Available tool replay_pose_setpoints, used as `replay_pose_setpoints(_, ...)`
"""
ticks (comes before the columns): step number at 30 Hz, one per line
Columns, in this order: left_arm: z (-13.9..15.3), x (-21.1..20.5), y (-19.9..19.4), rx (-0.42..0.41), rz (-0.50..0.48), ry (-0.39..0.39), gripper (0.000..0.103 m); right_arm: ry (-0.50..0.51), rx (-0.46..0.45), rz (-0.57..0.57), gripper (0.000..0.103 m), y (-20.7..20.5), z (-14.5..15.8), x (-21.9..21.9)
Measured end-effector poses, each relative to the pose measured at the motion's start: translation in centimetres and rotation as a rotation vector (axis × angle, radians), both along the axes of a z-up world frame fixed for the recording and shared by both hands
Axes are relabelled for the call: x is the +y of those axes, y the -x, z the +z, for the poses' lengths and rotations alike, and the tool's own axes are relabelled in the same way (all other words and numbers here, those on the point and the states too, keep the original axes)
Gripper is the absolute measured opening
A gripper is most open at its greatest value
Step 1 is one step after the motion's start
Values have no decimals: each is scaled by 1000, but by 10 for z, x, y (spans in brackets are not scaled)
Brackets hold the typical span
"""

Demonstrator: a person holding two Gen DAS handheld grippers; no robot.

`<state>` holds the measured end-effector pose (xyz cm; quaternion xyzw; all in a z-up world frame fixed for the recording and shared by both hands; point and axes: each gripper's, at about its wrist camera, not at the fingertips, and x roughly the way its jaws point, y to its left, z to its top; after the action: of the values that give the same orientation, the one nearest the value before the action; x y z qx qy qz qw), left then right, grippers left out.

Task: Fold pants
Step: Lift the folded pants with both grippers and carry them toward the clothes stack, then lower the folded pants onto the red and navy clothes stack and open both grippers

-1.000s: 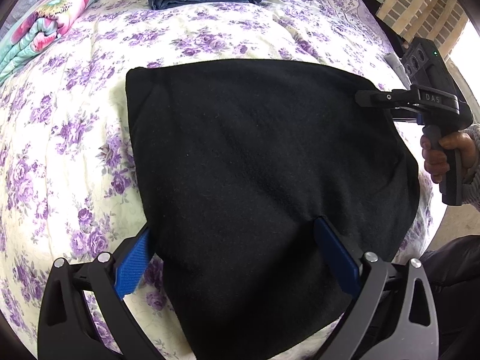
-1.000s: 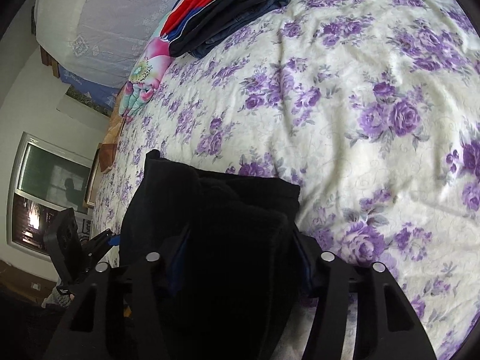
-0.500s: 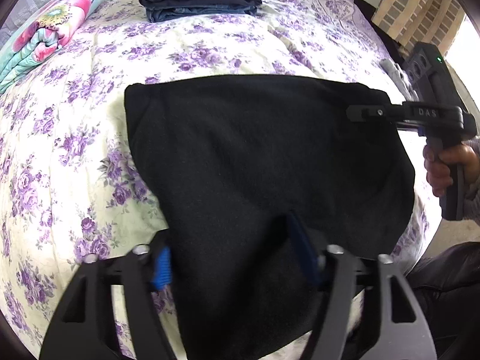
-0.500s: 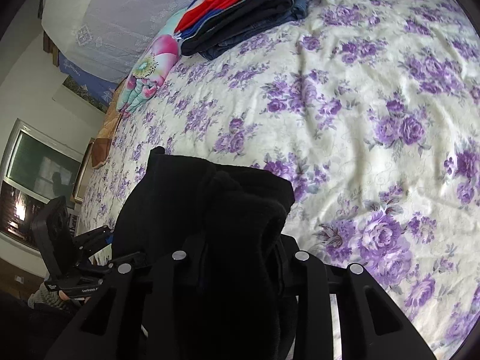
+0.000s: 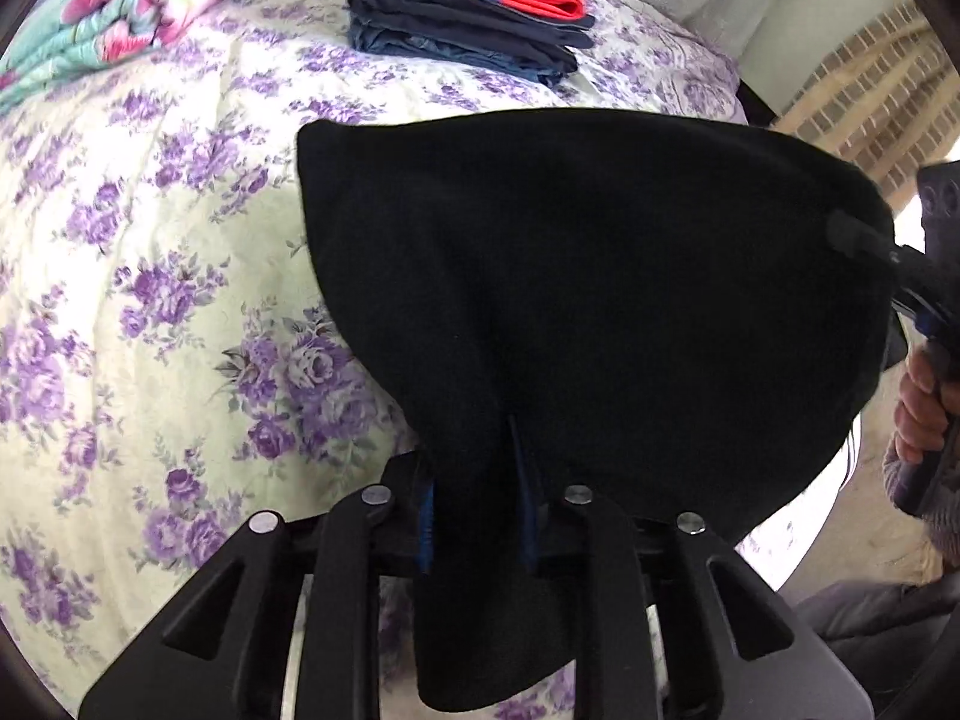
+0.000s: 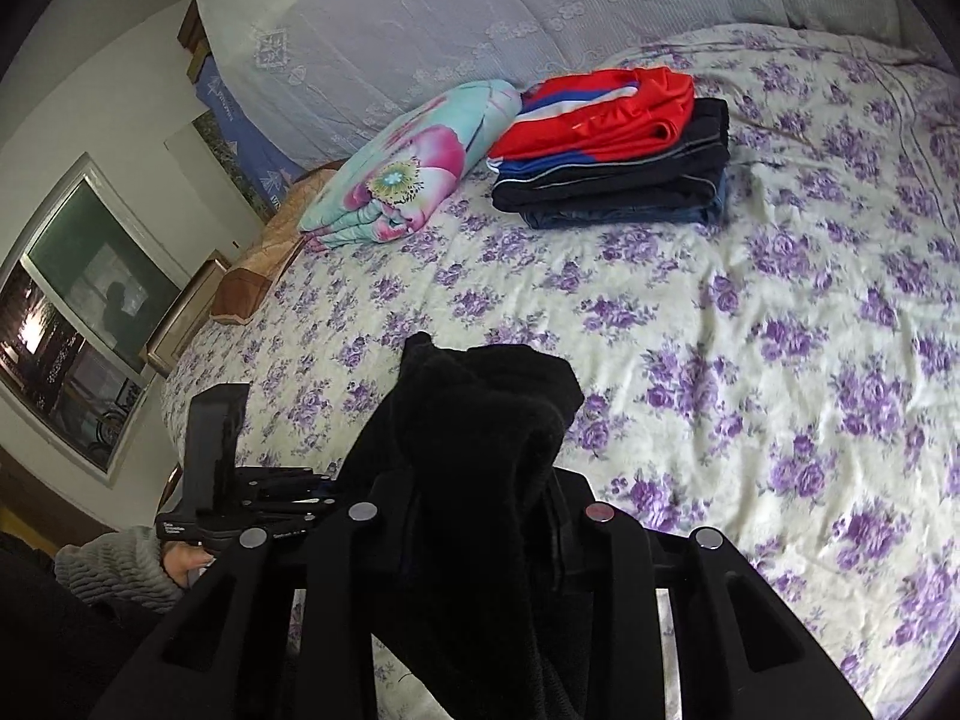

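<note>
The black pants [image 5: 600,276], folded into a thick pad, hang lifted above the purple-flowered bedspread [image 5: 150,300]. My left gripper [image 5: 474,516] is shut on their near edge, with cloth bunched between the blue pads. My right gripper [image 6: 480,516] is shut on the other near corner of the pants [image 6: 480,420], and it also shows at the right edge of the left wrist view [image 5: 864,246]. The left gripper shows at the lower left of the right wrist view [image 6: 270,498].
A stack of folded clothes [image 6: 618,156] with a red garment on top lies at the far side of the bed [image 5: 468,6]. A rolled floral quilt [image 6: 408,162] lies beside it. A window [image 6: 72,336] is at the left, a brick wall [image 5: 864,96] at the right.
Both grippers closed on the near edge of the pants and lifted it off the bed. The cloth now hangs raised and bunched, and the views tilted up toward the headboard.
</note>
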<state>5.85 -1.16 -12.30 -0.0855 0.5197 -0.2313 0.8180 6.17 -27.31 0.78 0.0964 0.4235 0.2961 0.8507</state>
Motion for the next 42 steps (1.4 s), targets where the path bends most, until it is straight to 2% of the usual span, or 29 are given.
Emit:
replay_pose_setpoints(3,-13,1,-10,37,25,67,23,36,-14,24,30,-8,4,9)
replay_pose_setpoints(6,-1,-3,-22,3,27,70,16,28,-45,17,30,-22,18,6)
replay_pose_setpoints(11,64,7,-75,-121,72,73,15,-65,-128,-9,30,-79,62,-10)
replay_pose_setpoints(16,147,6,-158,-249,86,7,15,-150,-178,-37,30,-172,106,-23)
replay_pose_setpoints(19,184,-6,-215,-310,86,-67,16,-193,-153,-57,30,-241,120,-32)
replay_pose_setpoints(22,202,-18,-273,-322,97,-114,16,-219,-99,-86,30,-307,118,-40)
replay_pose_setpoints(25,199,-22,-324,-294,109,-118,16,-243,-39,-131,30,-362,101,-49)
replay_pose_setpoints(27,187,-21,-355,-261,119,-122,17,-244,12,-172,31,-392,80,-54)
replay_pose_setpoints(29,166,-21,-381,-234,146,-159,21,-225,103,-217,35,-420,43,-58)
replay_pose_setpoints(30,152,-22,-393,-207,159,-191,26,-184,148,-253,38,-432,22,-61)
replay_pose_setpoints(31,139,-23,-403,-179,173,-222,30,-173,171,-278,51,-438,1,-64)
replay_pose_setpoints(32,126,-22,-411,-156,184,-226,38,-208,167,-285,60,-440,-12,-68)
replay_pose_setpoints(34,107,-11,-410,-146,206,-199,44,-278,157,-286,68,-439,-25,-73)
replay_pose_setpoints(36,105,0,-406,-153,223,-177,54,-281,129,-282,69,-436,-22,-73)
replay_pose_setpoints(38,107,9,-403,-139,235,-140,55,-233,73,-283,69,-431,-9,-71)
replay_pose_setpoints(39,109,8,-406,-141,242,-132,55,-196,18,-290,69,-424,2,-71)
replay_pose_setpoints(42,128,15,-393,-206,280,-140,54,-43,-218,-301,68,-390,45,-64)
